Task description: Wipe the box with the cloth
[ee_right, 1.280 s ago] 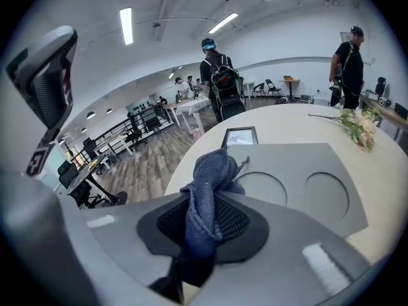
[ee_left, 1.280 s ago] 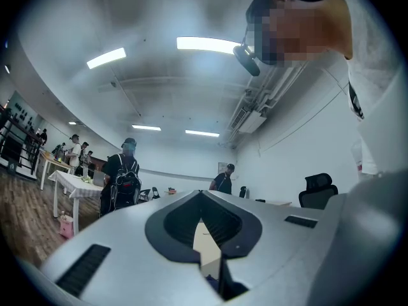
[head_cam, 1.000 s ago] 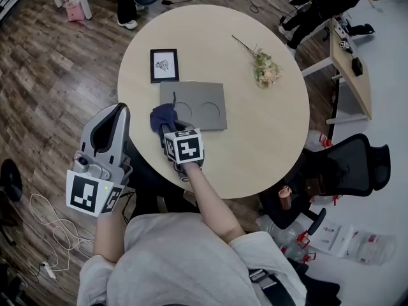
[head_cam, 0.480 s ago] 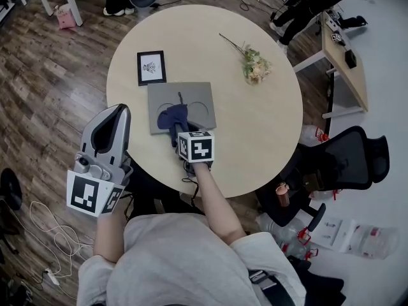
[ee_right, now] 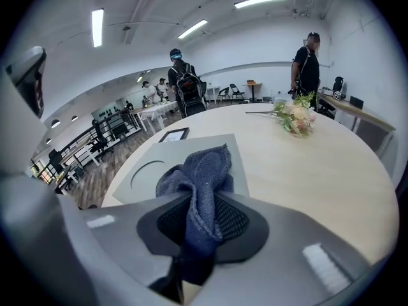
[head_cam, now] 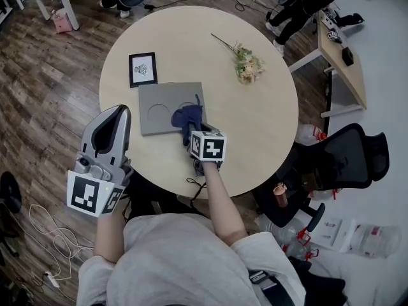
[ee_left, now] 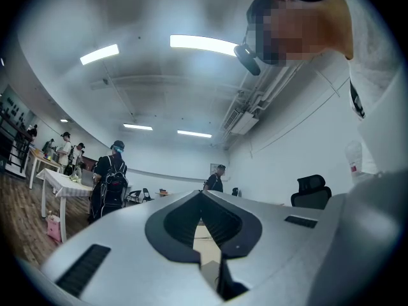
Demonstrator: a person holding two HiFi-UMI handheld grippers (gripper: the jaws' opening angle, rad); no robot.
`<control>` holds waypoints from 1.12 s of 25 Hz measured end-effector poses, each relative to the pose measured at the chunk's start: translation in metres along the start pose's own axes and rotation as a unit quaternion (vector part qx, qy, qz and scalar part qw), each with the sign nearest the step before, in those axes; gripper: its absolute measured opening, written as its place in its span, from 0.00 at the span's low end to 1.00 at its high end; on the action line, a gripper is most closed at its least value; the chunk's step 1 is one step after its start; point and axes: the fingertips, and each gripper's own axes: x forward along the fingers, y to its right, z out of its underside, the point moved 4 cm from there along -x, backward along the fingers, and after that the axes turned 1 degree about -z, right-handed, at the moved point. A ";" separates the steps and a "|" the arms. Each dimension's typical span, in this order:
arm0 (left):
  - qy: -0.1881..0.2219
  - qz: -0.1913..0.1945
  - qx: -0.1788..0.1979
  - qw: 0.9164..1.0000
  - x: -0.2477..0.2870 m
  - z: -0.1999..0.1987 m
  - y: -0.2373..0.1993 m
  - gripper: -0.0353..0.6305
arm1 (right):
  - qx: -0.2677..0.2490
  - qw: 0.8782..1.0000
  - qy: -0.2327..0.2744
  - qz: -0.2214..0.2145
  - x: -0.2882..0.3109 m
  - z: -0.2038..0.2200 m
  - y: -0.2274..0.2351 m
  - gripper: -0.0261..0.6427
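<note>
Round table [head_cam: 255, 123], box [head_cam: 153, 96], frame [head_cam: 143, 69], flowers [head_cam: 246, 66]

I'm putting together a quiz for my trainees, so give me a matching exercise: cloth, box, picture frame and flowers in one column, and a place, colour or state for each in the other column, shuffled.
1 cloth
2 box
3 picture frame
4 flowers

A grey, lying flat
B pinched in the right claw
C lying alone on the right side of the table
D black-edged, beside the box's far left corner

Pairs: 1-B, 2-A, 3-D, 4-C
</note>
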 end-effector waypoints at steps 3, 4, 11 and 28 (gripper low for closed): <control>0.002 0.001 0.001 1.000 0.002 -0.002 0.006 0.06 | 0.004 1.000 0.003 0.009 -0.005 0.000 0.015 0.17; 0.003 0.002 0.002 1.000 0.003 -0.002 0.008 0.06 | 0.004 1.000 0.003 0.012 -0.007 0.000 0.019 0.17; 0.004 0.005 0.006 1.000 0.002 -0.002 0.015 0.06 | 0.016 0.999 0.008 0.038 -0.015 0.004 0.045 0.17; 0.020 0.041 0.015 0.999 -0.001 -0.027 0.016 0.06 | -0.023 0.992 0.123 0.013 -0.070 -0.019 0.002 0.17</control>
